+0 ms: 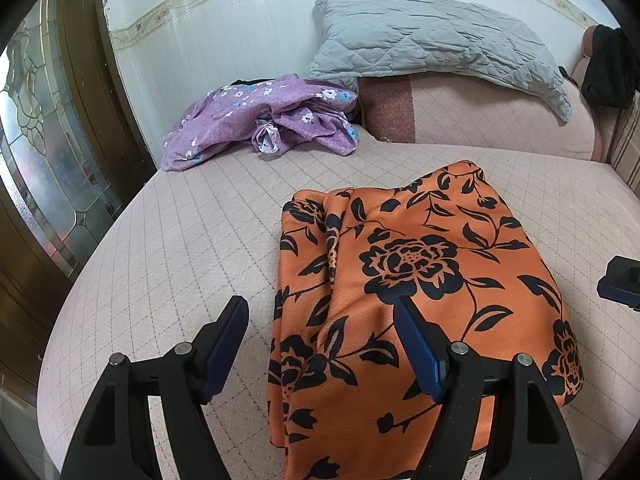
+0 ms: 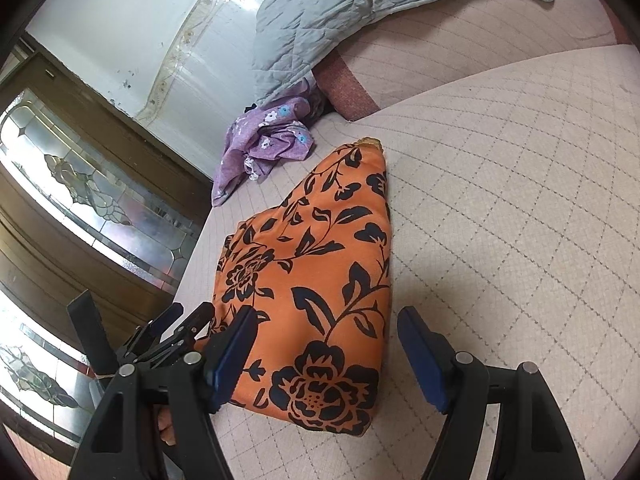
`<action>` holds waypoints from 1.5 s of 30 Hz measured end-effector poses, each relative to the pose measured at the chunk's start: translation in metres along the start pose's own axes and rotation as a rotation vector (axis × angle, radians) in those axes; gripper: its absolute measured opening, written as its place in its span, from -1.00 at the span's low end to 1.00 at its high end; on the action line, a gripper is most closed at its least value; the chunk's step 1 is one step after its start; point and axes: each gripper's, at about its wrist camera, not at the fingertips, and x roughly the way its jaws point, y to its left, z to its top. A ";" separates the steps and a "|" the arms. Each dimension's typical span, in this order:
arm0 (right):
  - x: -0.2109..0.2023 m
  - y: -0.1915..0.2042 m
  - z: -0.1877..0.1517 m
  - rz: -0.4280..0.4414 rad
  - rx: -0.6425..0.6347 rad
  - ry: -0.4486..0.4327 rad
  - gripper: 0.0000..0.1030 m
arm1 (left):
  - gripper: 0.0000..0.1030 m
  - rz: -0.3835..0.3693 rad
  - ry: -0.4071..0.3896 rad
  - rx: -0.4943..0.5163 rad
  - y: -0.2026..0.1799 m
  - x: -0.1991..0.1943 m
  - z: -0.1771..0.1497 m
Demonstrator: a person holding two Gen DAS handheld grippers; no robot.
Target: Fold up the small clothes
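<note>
A: Where is the garment lying?

B: The orange cloth with black flowers (image 1: 420,280) lies folded on the pink quilted bed cover (image 1: 180,240), roughly in the middle of it. In the right wrist view the same orange cloth (image 2: 316,292) runs away from the camera, with its near edge just ahead of the fingers.

A: And the tools?

B: The left gripper (image 1: 320,308) hangs over the cloth's left edge with its jaws standing apart and nothing between the pads; one finger is over bare cover, the other over the fabric. The right gripper (image 2: 328,320) is likewise spread, above the cloth's near corner, gripping nothing.

A: Anything else on the bed?

B: A crumpled purple floral garment (image 1: 264,120) near the far wall, well apart from the orange one. Beside it a grey quilted pillow (image 1: 436,40) rests on a pink bolster (image 1: 480,116).

A: Any writing, labels, brand marks?

B: None that I can read. A small stitched mark on the bolster's lower corner is too small to make out.
</note>
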 end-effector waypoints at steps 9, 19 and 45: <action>0.004 -0.001 0.000 0.000 -0.004 0.009 0.47 | 0.54 -0.040 0.018 -0.046 0.015 0.001 0.002; 0.010 -0.008 0.003 0.010 0.022 0.015 0.47 | 0.69 -0.175 0.099 -0.299 0.070 0.015 0.004; 0.030 -0.018 0.004 0.024 0.047 0.049 0.47 | 0.71 -0.135 0.177 -0.177 0.038 0.029 0.000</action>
